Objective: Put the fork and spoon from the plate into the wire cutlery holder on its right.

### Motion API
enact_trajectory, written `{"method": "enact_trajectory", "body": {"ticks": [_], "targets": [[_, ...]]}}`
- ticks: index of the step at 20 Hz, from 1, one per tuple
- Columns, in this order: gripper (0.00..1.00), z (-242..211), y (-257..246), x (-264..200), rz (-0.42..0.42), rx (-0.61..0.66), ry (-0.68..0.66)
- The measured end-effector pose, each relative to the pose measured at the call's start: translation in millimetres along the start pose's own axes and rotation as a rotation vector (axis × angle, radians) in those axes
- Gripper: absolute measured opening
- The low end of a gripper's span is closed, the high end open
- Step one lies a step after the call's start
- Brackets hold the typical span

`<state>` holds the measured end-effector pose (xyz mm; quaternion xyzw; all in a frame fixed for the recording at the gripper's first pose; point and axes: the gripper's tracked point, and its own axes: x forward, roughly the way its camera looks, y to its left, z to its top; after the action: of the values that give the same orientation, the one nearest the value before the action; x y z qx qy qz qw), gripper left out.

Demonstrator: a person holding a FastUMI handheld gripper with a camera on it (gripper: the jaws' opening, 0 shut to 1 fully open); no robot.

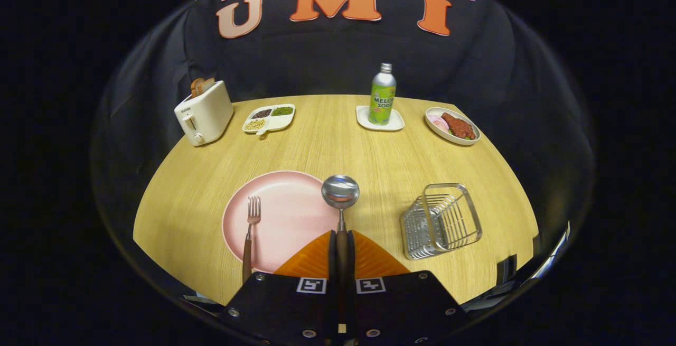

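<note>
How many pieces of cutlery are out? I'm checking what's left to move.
2. The fork lies on the pink plate; the spoon is clamped between the tongs. The wire holder looks empty.

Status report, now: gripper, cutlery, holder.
Gripper shut on spoon handle. Fork on plate's left side. Wire holder right of fingers, path open.

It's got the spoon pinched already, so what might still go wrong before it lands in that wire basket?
The tongs pinch the spoon by its thin handle, with the heavy bowl far ahead, so it might swing or slip. The wire basket looks light and could tip if the spoon knocks its rim. The fork still lies on the pink plate, its handle overhanging the rim.
</note>
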<state>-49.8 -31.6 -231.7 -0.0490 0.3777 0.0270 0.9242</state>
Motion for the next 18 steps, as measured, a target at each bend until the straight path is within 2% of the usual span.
{"method": "enact_trajectory", "body": {"ticks": [4,11,18], "targets": [[0.06,9.7,-53.5,-22.1,-0.076,-0.066,0.016],[0.06,-2.3,-112.1,-34.6,-0.121,-0.079,0.159],[0.06,-3.2,-124.2,-15.4,-0.074,-0.072,0.305]]}}
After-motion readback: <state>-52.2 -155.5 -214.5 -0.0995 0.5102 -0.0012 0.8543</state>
